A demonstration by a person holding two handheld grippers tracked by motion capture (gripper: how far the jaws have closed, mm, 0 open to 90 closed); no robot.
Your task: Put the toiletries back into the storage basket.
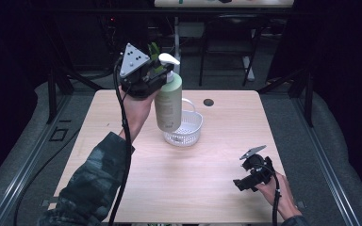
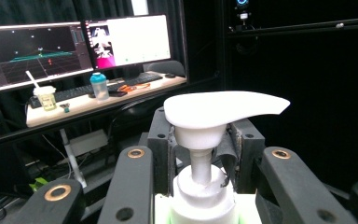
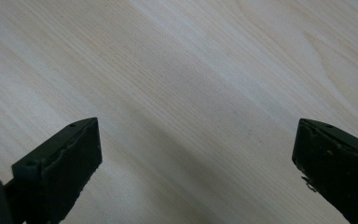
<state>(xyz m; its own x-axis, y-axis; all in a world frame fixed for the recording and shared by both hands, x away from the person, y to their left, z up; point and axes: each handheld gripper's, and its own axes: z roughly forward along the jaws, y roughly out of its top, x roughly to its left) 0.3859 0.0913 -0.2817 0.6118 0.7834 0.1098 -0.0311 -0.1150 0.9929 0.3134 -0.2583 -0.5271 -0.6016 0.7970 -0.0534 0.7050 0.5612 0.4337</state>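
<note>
The left gripper [image 1: 158, 75] squeezes the neck of a green pump bottle [image 1: 168, 101], lifted over a white basket [image 1: 188, 129]. The right gripper [image 3: 193, 163] gapes wide, holding nothing, above the table [image 1: 193, 179].

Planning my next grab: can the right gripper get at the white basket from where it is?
Probably yes. The right gripper is open and empty, low near the table's front, with bare wood between it and the basket. The bottle, held by the left gripper, hangs over the basket's left rim.

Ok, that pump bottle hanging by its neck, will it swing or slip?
Likely to swing: the pump bottle hangs tilted from the left gripper, above the white basket. Slipping seems unlikely, since the jaws sit under the wide pump head. The body looks rigid.
</note>
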